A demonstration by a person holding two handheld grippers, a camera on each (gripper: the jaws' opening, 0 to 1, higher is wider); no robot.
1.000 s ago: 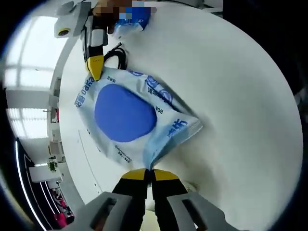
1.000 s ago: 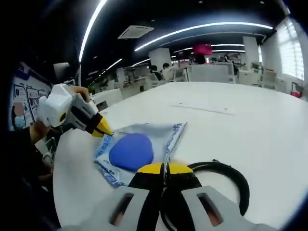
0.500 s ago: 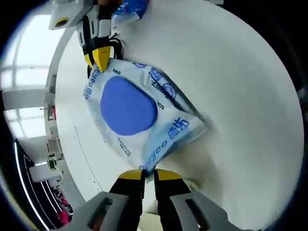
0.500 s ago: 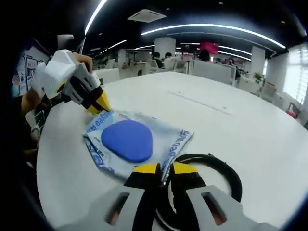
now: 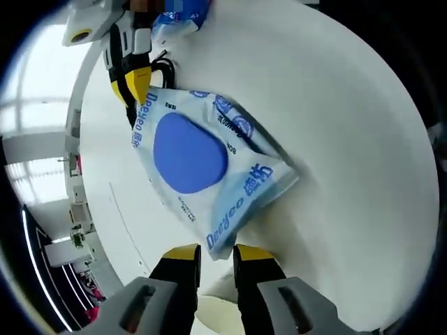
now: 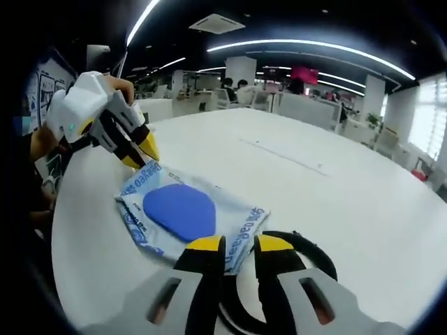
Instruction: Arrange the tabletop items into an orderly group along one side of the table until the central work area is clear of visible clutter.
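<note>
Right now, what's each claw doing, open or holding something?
Left claw: open, holding nothing; the blue-and-white plastic wipes pack lies just ahead.
Right claw: open, holding nothing, at the pack's opposite end.

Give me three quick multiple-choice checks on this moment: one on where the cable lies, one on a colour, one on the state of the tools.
1. Where does the black cable lie?
A. On top of the pack
B. On the table beside the pack, by the right tool
C. Hanging off the table edge

2. What colour is the round patch on the wipes pack?
A. Blue
B. Red
C. Green

3. How do the two tools stand?
A. Both shut on the pack
B. Left shut, right open
C. Both open, the pack lying flat on the table

Answers: 1 B, the loop curls on the table just past the right tool next to the pack. 2 A, the patch is plain blue in both views. 3 C, the left tool and right tool show a gap between their yellow tips, gripping nothing.
</note>
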